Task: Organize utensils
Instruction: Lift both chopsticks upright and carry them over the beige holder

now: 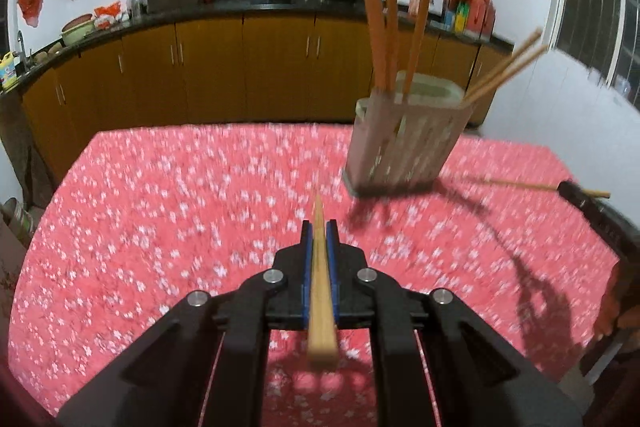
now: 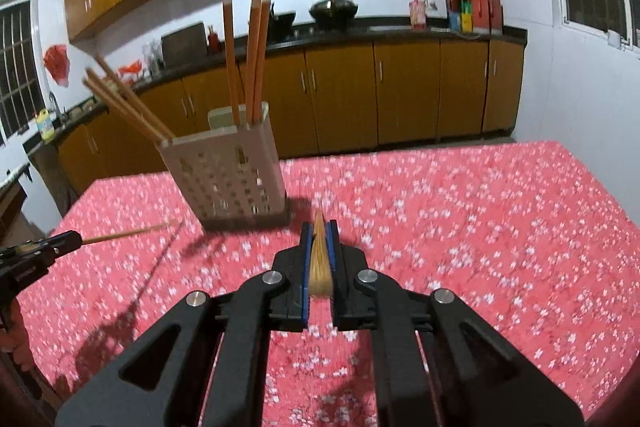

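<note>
A pale perforated utensil holder (image 1: 404, 143) stands on the red floral tablecloth (image 1: 180, 195) and holds several orange and bamboo chopsticks (image 1: 384, 27). My left gripper (image 1: 319, 227) is shut on a bamboo chopstick (image 1: 320, 283) that points forward, left of and nearer than the holder. My right gripper (image 2: 319, 229) is shut on another bamboo chopstick (image 2: 319, 259), just right of the holder (image 2: 228, 175). The left gripper with its chopstick also shows at the left edge of the right wrist view (image 2: 60, 243). The right gripper shows at the right edge of the left wrist view (image 1: 576, 191).
Wooden kitchen cabinets (image 1: 248, 67) and a dark counter with pots and bottles run behind the table. White walls with windows stand to the right (image 2: 580, 67). The tablecloth's far edge lies just behind the holder.
</note>
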A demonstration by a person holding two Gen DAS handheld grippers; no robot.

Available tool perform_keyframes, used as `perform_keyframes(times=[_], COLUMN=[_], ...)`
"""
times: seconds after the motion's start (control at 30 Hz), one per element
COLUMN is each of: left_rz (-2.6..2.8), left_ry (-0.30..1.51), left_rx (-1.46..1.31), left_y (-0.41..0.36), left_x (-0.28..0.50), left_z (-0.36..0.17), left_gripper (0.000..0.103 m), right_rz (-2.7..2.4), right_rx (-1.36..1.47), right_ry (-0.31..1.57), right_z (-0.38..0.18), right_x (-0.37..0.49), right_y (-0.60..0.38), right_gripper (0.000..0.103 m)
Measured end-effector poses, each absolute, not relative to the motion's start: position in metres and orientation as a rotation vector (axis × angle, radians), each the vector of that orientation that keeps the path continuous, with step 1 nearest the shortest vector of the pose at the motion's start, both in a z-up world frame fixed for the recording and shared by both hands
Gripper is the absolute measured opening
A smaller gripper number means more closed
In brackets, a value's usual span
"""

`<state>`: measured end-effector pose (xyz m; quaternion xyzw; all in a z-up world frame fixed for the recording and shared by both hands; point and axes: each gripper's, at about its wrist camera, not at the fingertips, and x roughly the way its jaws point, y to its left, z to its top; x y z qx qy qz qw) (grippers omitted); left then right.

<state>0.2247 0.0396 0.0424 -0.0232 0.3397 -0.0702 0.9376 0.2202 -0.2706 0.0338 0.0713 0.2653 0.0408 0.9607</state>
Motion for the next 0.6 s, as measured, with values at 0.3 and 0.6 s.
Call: perform_keyframes(times=[0.3, 0.6], left_rz=[-0.171, -0.28], left_ry=[0.583, 0.483], left_rx=[-0.084, -0.073], left_y=[0.042, 0.028], left_x=[0.215, 0.208], left_z=[0.082, 0.136], left_gripper=[0.008, 0.008], right_rz=[0.077, 0.192], right_rx=[0.152, 0.226], right_ry=[0.47, 0.354], right_z=[0.054, 0.123], right_x=[0.216, 0.211], right_y=[-0.276, -0.276], right_gripper=[0.008, 0.008])
